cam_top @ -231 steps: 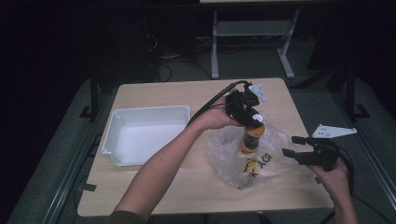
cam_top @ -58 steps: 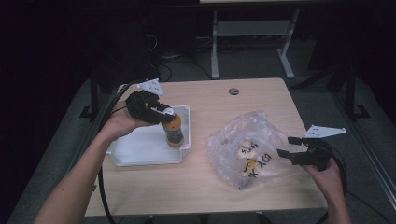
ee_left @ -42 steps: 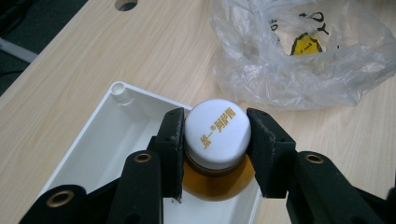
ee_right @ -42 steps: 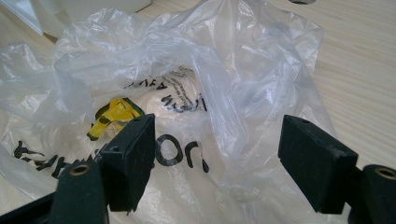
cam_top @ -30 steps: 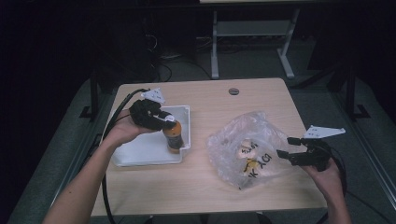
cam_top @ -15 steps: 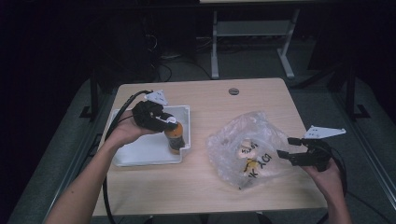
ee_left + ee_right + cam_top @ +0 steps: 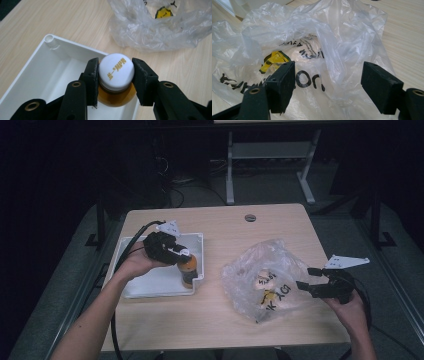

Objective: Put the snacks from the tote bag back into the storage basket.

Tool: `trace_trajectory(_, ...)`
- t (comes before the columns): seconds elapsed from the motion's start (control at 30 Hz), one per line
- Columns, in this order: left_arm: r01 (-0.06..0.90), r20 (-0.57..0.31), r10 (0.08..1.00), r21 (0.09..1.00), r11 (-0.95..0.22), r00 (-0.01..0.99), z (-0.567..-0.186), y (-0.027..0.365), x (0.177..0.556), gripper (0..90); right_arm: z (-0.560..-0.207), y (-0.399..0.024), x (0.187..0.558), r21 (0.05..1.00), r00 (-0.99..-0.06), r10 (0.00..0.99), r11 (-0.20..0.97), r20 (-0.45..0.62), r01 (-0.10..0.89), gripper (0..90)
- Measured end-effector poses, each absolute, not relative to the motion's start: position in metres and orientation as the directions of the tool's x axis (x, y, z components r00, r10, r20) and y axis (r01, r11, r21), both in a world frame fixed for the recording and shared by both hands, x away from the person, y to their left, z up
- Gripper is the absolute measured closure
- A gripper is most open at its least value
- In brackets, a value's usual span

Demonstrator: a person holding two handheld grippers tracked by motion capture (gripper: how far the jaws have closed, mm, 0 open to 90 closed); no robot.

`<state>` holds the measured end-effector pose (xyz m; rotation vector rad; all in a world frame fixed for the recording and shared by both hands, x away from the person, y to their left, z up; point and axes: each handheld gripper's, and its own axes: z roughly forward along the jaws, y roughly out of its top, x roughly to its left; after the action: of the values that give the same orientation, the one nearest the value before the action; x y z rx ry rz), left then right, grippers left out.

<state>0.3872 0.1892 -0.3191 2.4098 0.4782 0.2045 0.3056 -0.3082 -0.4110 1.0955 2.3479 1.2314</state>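
- Dark room, wooden desk [image 7: 220, 320], so the white tray [image 7: 131, 290] on its left side is the drop spot.
- Bottle [image 7: 115, 96] stands upright in the tray's near-right corner.
- Left claw [image 7: 115, 75] clamps its cap from above; right claw [image 7: 327, 82] hangs open at the plastic bag [image 7: 312, 37].

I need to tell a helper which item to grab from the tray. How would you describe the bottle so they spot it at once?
On the wooden table, find the white tray at the left. At its right edge stands a small bottle of amber liquid, clamped in the left gripper. Its white cap with gold lettering sets it apart from the crumpled plastic bag.
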Motion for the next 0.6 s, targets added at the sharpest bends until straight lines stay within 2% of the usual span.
trace_trajectory(0.6,0.308,-0.009,0.409,0.674,-0.672,0.913,-0.324,0.1939,0.3886,58.2,-0.412,-0.3063,0.3039,0.791,-0.68,0.726,0.355,0.103,0.499,26.8)
